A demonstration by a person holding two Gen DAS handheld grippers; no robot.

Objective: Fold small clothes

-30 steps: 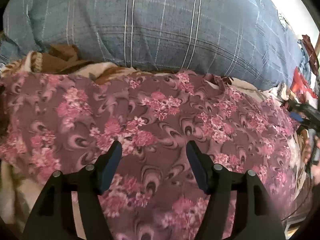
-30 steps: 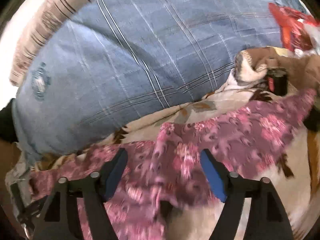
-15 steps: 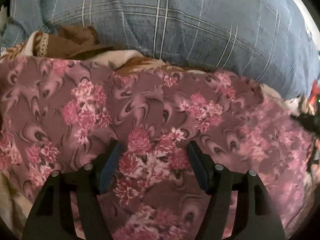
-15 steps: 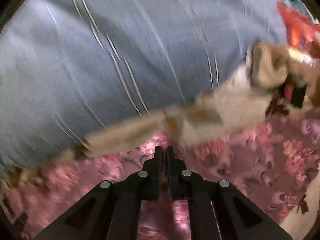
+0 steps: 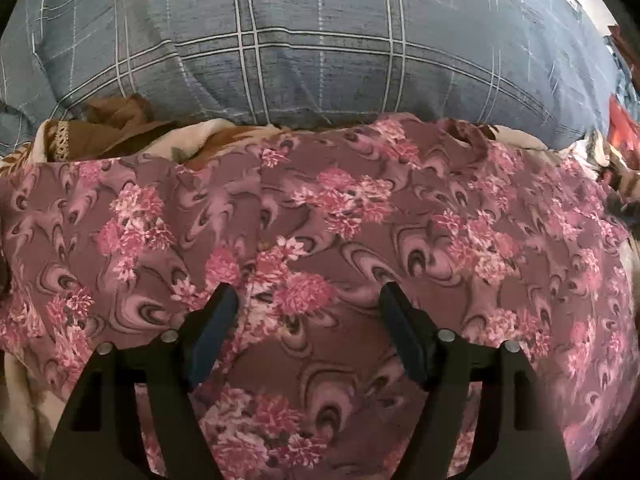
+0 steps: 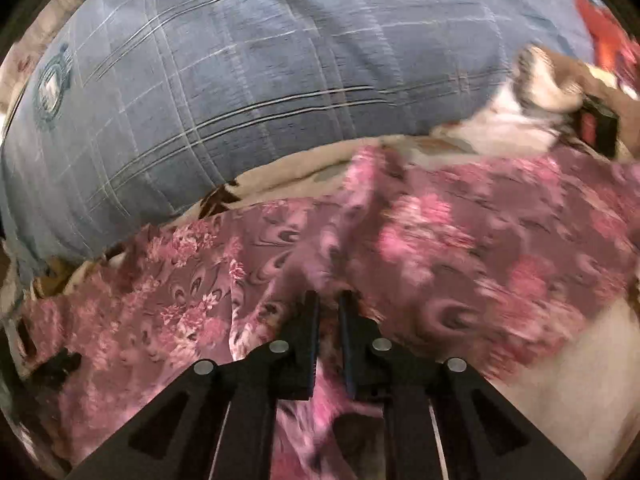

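The floral garment [image 5: 360,240] looks thin, light and limp: it drapes into shallow ripples and follows every bump of what lies under it, so it should lift with almost no effort but sag and slide out of shape once raised. A loose weave like this is not fragile, though a pinch on a single layer may drag that layer and leave the rest behind. The best hold is probably an edge or corner, taken right at the hem, with both tools on matching corners so the fold stays square.

It is a mauve-purple cloth printed with pink flower clusters and dark swirling feather-like marks. It lies spread just in front of the blue plaid pillow [image 5: 320,40], its far edge close against the pillow's base, over a cream and brown blanket [image 6: 532,380] on the bed. A brown cloth with lace trim [image 5: 100,136] sits at the pillow's foot, to the garment's left.

The left tool [image 5: 308,300] hovers over the garment's middle, released, fingers wide apart. The right tool [image 6: 329,300] is clenched on a bunch of the garment, which rises in a blurred ridge from its tips.
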